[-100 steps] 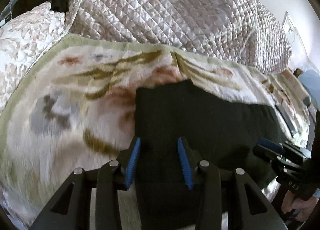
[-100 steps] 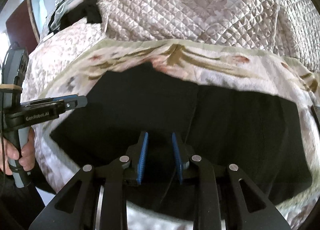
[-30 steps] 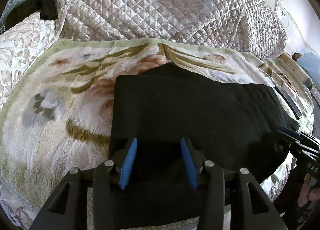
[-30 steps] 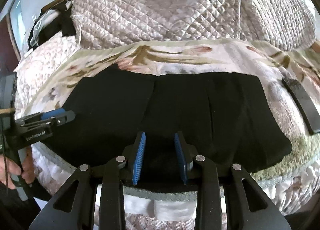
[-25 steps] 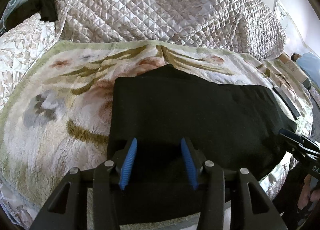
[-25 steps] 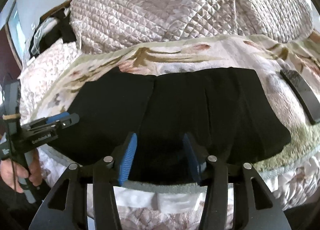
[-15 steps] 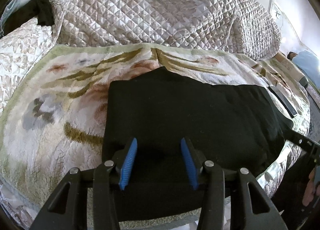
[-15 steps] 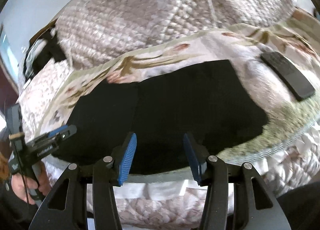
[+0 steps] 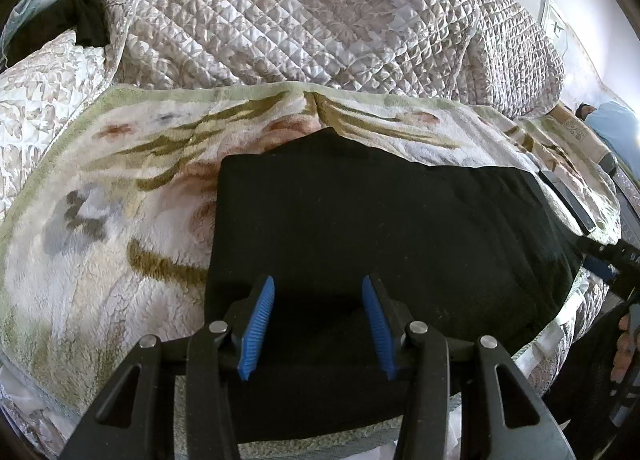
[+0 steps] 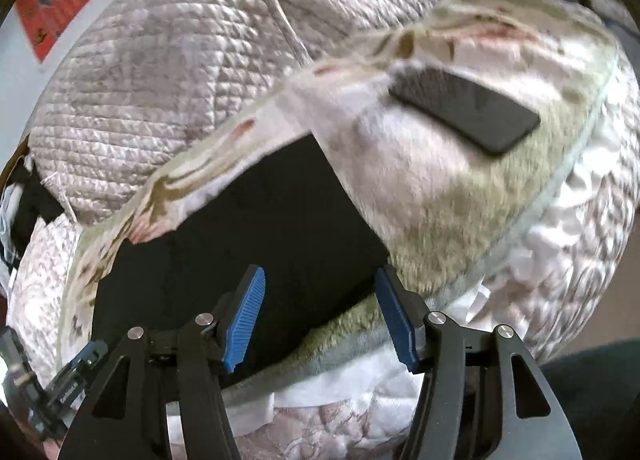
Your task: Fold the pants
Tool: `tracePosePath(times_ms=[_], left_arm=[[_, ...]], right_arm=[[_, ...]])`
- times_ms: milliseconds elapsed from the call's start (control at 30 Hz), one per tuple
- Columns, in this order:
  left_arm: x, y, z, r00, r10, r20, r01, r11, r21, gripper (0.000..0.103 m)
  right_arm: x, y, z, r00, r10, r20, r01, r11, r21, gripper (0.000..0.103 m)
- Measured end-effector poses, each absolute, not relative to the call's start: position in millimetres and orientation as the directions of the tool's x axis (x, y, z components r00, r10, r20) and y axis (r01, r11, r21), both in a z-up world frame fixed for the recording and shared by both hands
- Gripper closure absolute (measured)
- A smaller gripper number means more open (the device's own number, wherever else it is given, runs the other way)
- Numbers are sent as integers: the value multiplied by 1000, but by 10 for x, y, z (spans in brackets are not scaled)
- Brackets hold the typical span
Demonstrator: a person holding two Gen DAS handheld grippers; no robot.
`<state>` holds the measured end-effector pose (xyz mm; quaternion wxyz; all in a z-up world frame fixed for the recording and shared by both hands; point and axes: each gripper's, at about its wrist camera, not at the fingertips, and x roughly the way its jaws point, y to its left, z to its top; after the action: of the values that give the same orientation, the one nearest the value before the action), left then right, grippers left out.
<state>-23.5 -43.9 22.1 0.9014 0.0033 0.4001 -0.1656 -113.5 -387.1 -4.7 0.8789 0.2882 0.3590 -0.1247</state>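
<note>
Right gripper (image 10: 320, 316) swings toward pants (image 9: 380, 220) right end, jaws spread, empty; left gripper (image 9: 318, 320) gaping over pants. Only right view shows phone (image 10: 464, 112) fully.

1. Pants (image 9: 380, 228): plain black, no pattern; lying on the blanket.
2. Blanket (image 9: 120, 196): cream plush with pale green border, olive-brown strokes, pink-rust blotches and grey patches; under the pants.
3. Quilt (image 9: 296, 12): grey-beige, diamond-stitched with a leaf-like print; behind the blanket.
4. Left gripper (image 9: 318, 314): black frame, ribbed blue pads, silver pivot pins.
5. Right gripper (image 10: 320, 312): black frame, ribbed blue pads, silver pivot pins.
6. Flat slab (image 10: 466, 114): dark grey to black, plain; on the blanket, right of the pants.
7. Wall hanging (image 10: 56, 0): red with blue; above the quilt.
</note>
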Motion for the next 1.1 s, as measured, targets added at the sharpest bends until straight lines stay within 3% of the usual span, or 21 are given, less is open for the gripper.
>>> tracePosePath(times_ms=[133,467,600,700,733,767,1100], left_arm=[[-229,-430,220,624,-298,-722,303,944,-127,54],[-224,-431,225,622,-297,-725,304,944,-126,54],[-207,-416,213,620,-295,-727,302,945,-125,54],[-206,-414,216,619,-297,-727,303,944,-128,54],[-201,-413,215,619,-297,-727,302,945,-128,54],[-196,-414,213,620,-296,-727,301,945,-128,54],[-195,-360,254,627,-290,-723,281,950,-137,54]], right_arm=[[-1159,-3914,-199,702,33,-712,459,743,487,44],[-942,-3918,-124,743,36,-669,413,761,500,41],[-749,-3955,-212,715,36,-698,427,769,477,42],[-733,-3934,-133,728,25,-685,415,780,469,54],[-745,-3925,-101,735,19,-678,409,785,466,68],[-754,-3917,-69,742,19,-670,400,790,465,74],[-660,-3658,368,793,75,-604,271,845,460,80]])
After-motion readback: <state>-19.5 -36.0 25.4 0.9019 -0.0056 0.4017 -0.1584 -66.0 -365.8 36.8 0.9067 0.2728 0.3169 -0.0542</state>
